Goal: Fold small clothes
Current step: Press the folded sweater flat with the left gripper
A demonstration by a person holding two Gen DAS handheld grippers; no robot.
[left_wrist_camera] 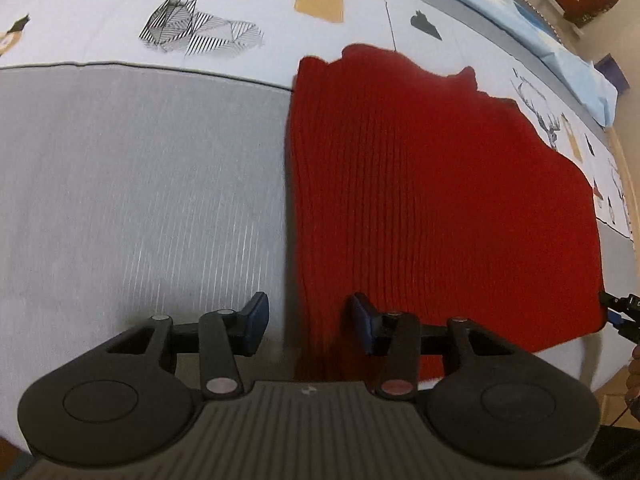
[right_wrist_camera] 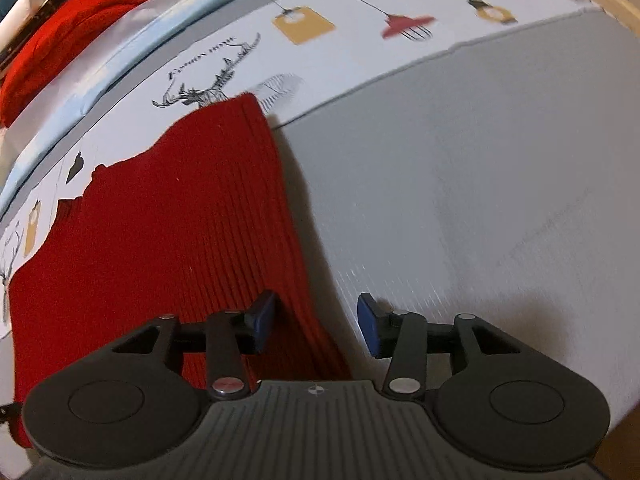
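A red ribbed knit garment [left_wrist_camera: 432,184] lies flat on the bed, its far edge uneven. My left gripper [left_wrist_camera: 310,314] is open and straddles the garment's left edge near the front corner. One blue pad [left_wrist_camera: 256,316] hangs over the grey cover, the other over the red knit, and neither presses on the cloth. My right gripper [right_wrist_camera: 316,314] is open too and straddles the garment [right_wrist_camera: 160,232] along its right edge. Its left pad [right_wrist_camera: 262,318] is over the knit, its right pad over the grey cover. A tip of the right gripper [left_wrist_camera: 620,312] shows at the garment's far corner in the left wrist view.
The bed cover has a grey panel [left_wrist_camera: 120,184] and a white band printed with deer and lamps [left_wrist_camera: 200,12]. A light blue sheet [left_wrist_camera: 520,20] runs behind it. Red and dark clothes [right_wrist_camera: 60,32] are piled at the back left in the right wrist view.
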